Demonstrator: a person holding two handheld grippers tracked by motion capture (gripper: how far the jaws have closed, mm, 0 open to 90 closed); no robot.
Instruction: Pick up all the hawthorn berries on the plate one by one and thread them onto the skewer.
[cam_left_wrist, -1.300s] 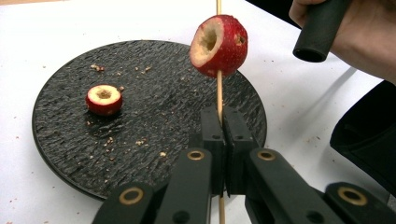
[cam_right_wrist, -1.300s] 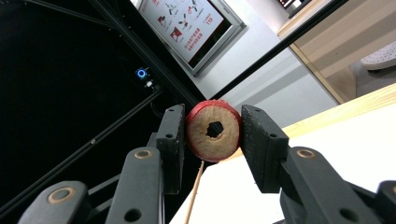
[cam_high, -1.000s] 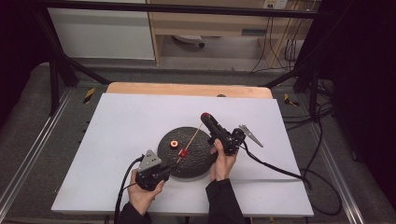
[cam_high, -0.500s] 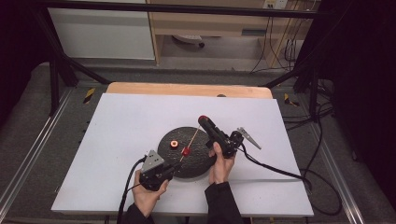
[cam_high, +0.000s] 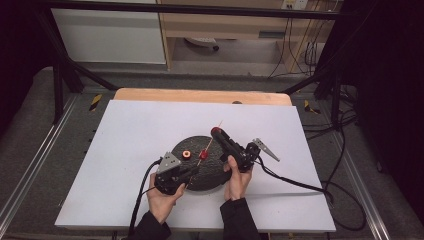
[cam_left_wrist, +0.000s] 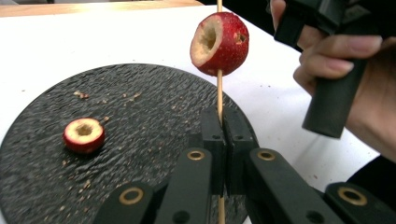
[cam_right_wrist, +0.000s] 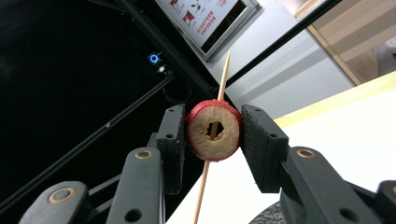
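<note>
A thin wooden skewer stands clamped between the jaws of my left gripper, which is shut on its lower end at the near edge of the black round plate. One cored red fruit is threaded partway up the skewer. Higher on the skewer, my right gripper is shut on a second cored red fruit; the skewer crosses its hole and sticks out above and below. In the high view the left gripper is left of the right gripper.
A third cored red fruit lies on the plate among crumbs, left of the skewer. The plate sits mid-table on a white sheet. A hand around the right gripper's handle is close on the right in the left gripper view.
The left hand has edged slightly up toward the plate with the skewer. The right gripper and its fruit have stayed nearly in place.
</note>
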